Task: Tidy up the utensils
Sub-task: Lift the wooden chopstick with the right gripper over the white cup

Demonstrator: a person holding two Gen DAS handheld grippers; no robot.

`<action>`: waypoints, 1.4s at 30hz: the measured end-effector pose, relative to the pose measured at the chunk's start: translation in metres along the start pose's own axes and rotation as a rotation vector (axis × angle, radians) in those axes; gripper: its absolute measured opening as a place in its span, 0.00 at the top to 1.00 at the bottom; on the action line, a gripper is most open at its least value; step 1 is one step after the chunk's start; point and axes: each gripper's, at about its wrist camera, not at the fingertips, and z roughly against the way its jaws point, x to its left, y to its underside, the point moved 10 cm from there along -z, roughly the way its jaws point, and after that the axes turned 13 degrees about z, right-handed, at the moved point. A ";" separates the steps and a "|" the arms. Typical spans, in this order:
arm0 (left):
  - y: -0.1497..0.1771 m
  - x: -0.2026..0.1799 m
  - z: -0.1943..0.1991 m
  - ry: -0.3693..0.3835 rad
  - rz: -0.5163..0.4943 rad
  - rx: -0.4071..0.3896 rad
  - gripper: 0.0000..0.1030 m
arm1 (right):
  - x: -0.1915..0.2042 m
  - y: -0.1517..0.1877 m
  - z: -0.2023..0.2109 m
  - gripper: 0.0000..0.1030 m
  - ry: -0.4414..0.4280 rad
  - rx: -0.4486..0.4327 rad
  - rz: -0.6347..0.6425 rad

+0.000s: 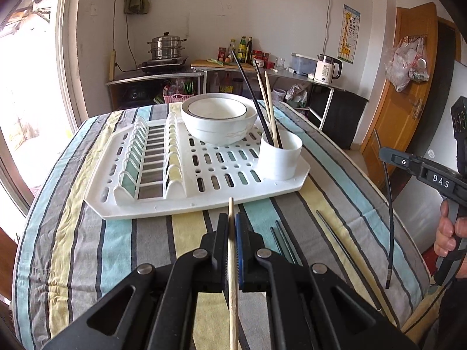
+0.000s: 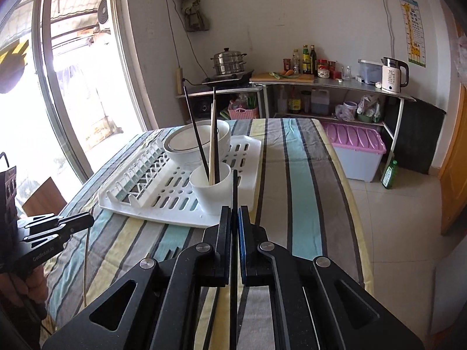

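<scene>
My left gripper [image 1: 232, 221] is shut on a wooden chopstick [image 1: 232, 277], held upright above the striped tablecloth in front of the white dish rack [image 1: 151, 204]. My right gripper [image 2: 233, 215] is shut on a black chopstick [image 2: 234, 192], also seen hanging from it in the left wrist view [image 1: 388, 218], just short of the white utensil cup [image 2: 213, 192]. The cup [image 1: 280, 157] stands at the rack's near right corner and holds several black and wooden chopsticks [image 1: 267, 108]. Dark chopsticks [image 1: 281, 242] and one more [image 1: 344, 250] lie on the cloth at the right.
Two stacked white bowls [image 1: 219, 119] sit on the rack behind the cup. The plate slots [image 1: 146, 157] on the rack's left hold nothing. The table's right edge [image 2: 354, 204] drops to a tiled floor with a pink-lidded bin [image 2: 356, 145].
</scene>
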 end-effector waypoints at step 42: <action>-0.083 -0.051 0.055 0.112 -0.051 -0.133 0.95 | -0.002 -0.074 0.063 0.96 0.030 -0.213 0.034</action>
